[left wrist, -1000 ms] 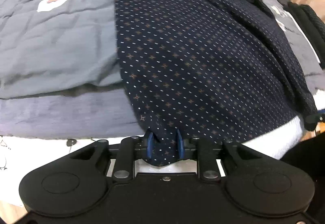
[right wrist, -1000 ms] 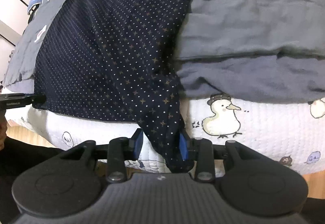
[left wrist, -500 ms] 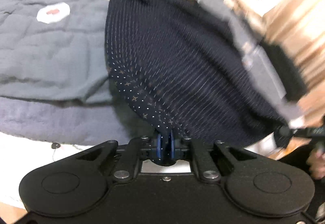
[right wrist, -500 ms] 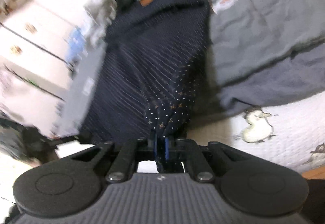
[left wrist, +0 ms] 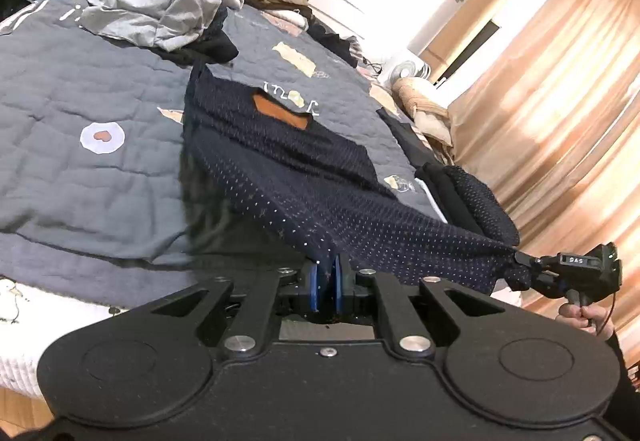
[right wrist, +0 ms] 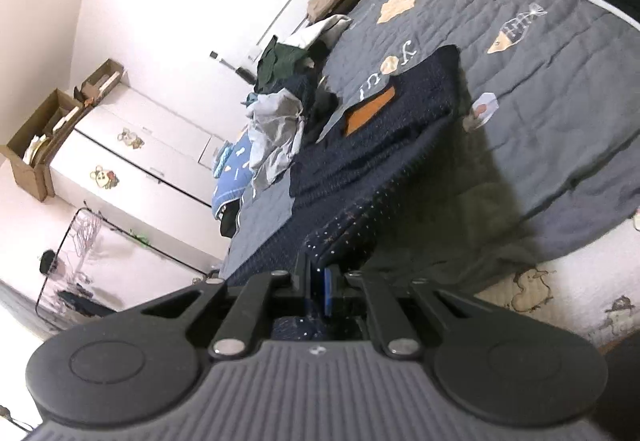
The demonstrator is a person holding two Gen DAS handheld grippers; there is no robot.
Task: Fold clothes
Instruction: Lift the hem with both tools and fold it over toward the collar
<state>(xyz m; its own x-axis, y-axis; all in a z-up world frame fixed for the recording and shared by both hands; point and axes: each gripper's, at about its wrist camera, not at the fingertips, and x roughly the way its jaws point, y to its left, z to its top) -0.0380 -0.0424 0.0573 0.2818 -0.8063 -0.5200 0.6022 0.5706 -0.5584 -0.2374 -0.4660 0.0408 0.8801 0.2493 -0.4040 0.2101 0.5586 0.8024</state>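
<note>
The left gripper (left wrist: pixel 327 283) and right gripper (right wrist: pixel 318 291) each pinch a near-edge corner of the dotted navy garment (left wrist: pixel 320 177), lifting it taut above the bed's (left wrist: pixel 80 169) near edge while its far end lies mid-bed. Bare quilt spreads either side; a heap of unfolded clothes (left wrist: pixel 160 9) crowds the far corner.

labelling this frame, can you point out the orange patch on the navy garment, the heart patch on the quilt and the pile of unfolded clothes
orange patch (left wrist: pixel 280 113), left wrist view, middle of the patch
heart patch (left wrist: pixel 102 137), left wrist view, its red heart
pile of unfolded clothes (left wrist: pixel 160 7), left wrist view, the grey garment on top
</note>
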